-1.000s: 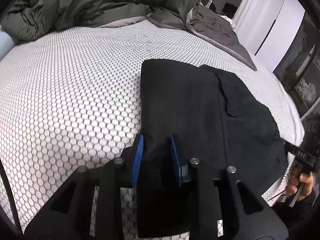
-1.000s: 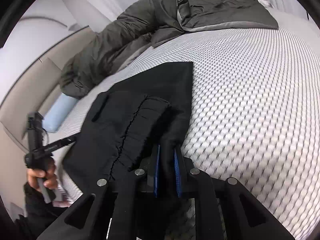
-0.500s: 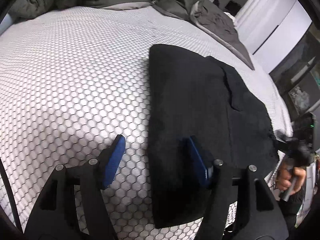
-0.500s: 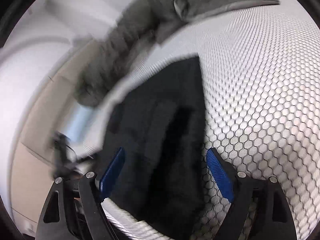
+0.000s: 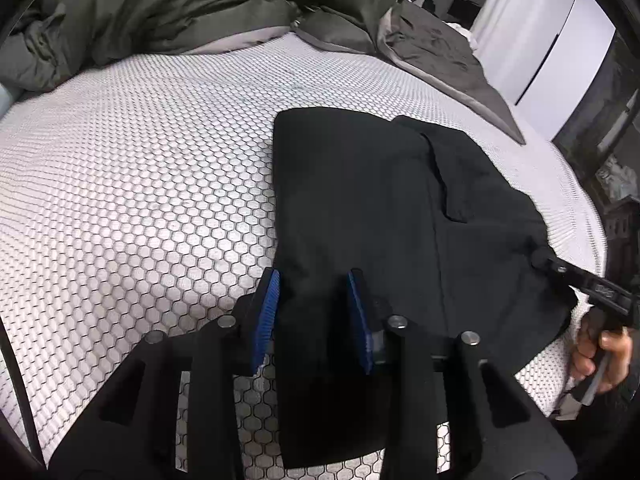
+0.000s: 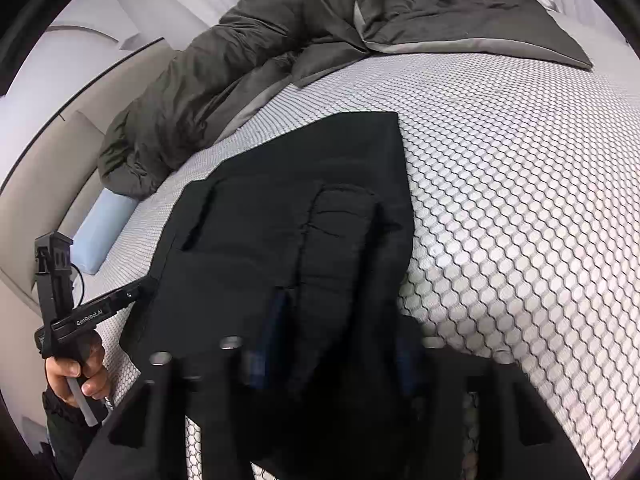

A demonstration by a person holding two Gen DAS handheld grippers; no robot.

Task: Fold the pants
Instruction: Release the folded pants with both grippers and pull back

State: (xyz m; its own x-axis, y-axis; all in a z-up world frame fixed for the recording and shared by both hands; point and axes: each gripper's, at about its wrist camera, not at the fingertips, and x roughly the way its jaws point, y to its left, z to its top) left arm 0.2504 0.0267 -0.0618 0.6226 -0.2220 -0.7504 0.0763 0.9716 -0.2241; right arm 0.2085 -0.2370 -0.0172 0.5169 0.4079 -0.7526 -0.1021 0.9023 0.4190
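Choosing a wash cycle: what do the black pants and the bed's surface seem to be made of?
Pants: matte black woven cloth, probably cotton or a blend; it drapes softly, with a gathered waistband. Bed's surface: white textured fabric with a dark honeycomb pattern, likely a knitted or quilted cover.

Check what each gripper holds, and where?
Can't tell a firm grip. Both jaws have just been closing with the pants between them: left gripper astride the side edge, right gripper astride the gathered end, blurred.
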